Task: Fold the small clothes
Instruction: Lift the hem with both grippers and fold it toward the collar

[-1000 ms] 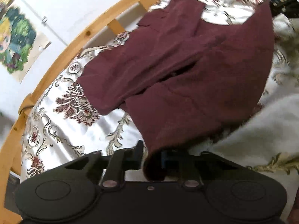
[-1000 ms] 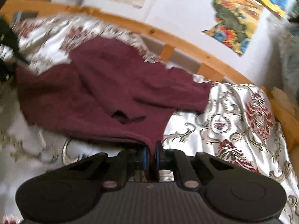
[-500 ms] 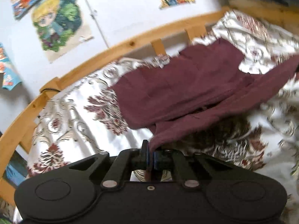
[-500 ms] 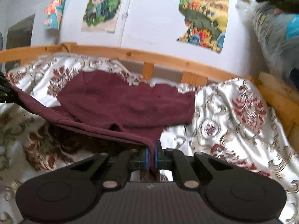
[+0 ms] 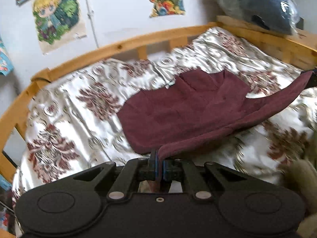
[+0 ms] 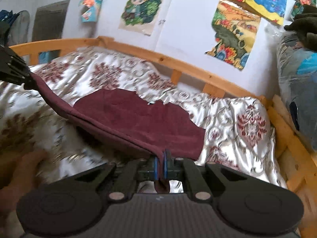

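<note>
A small maroon garment (image 5: 188, 109) lies on the patterned bed cover (image 5: 83, 103), its far part flat and its near edge lifted taut between both grippers. My left gripper (image 5: 159, 163) is shut on the near left corner of the garment. My right gripper (image 6: 162, 163) is shut on the near right corner of the garment (image 6: 142, 119). The left gripper also shows at the left edge of the right wrist view (image 6: 13, 71), and the right gripper at the right edge of the left wrist view (image 5: 311, 79).
A wooden bed rail (image 5: 118, 47) curves round the far side of the bed, under a wall with cartoon posters (image 6: 138, 6). A bagged plush bundle (image 5: 261, 2) sits on the rail at the right. A hand (image 6: 17, 170) shows at lower left in the right wrist view.
Both grippers have pulled back toward the near side, holding the garment's corners. The garment now lies flatter and farther from the rail, its near edge stretched straight between them.
</note>
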`<state>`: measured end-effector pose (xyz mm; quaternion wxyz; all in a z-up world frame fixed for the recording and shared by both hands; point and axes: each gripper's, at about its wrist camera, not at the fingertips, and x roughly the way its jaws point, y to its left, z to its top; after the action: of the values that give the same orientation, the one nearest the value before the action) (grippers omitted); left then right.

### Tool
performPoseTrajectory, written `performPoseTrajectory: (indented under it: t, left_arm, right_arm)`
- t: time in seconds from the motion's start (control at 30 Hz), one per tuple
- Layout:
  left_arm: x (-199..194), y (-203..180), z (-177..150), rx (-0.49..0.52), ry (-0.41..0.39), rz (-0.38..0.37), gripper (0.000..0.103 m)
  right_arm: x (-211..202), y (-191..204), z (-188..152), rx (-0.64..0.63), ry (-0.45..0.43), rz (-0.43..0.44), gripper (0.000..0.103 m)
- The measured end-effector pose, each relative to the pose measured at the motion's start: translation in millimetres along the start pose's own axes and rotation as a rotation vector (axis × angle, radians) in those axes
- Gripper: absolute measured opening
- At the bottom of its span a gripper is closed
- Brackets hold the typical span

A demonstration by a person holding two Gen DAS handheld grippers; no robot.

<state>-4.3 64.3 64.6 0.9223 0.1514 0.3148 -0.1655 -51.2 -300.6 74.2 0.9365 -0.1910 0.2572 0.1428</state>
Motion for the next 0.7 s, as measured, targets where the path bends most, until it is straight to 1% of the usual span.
performPoseTrajectory:
  t: [0.1, 0.23, 0.33, 0.47, 0.53, 0.63, 0.7]
  left_arm:
    - [5, 5, 7, -0.006, 0.01, 0.0, 0.004]
    - [26, 28, 41, -0.093, 0.018, 0.003, 0.005]
    - [53, 40, 74, -0.132, 0.043, 0.029, 0.005]
    - [106, 53, 112, -0.107, 0.105, 0.08, 0.005]
    - [132, 62, 123, -0.124, 0.12, 0.08, 0.005]
    - [175, 76, 132, -0.166, 0.142, 0.079, 0.005]
    - [199, 81, 133, -0.161, 0.143, 0.085, 0.005]
  right_arm:
    - [-3, 8, 3, -0.054, -0.018, -0.031, 0.007]
    - [24, -4, 16, -0.051, -0.077, -0.099, 0.007]
    - [61, -17, 36, -0.034, -0.11, -0.161, 0.007]
    - [121, -38, 53, 0.012, -0.133, -0.198, 0.007]
    - [152, -48, 57, 0.044, -0.13, -0.206, 0.007]
    - [196, -58, 57, 0.072, -0.12, -0.219, 0.008]
    - [221, -62, 55, 0.093, -0.112, -0.22, 0.008]
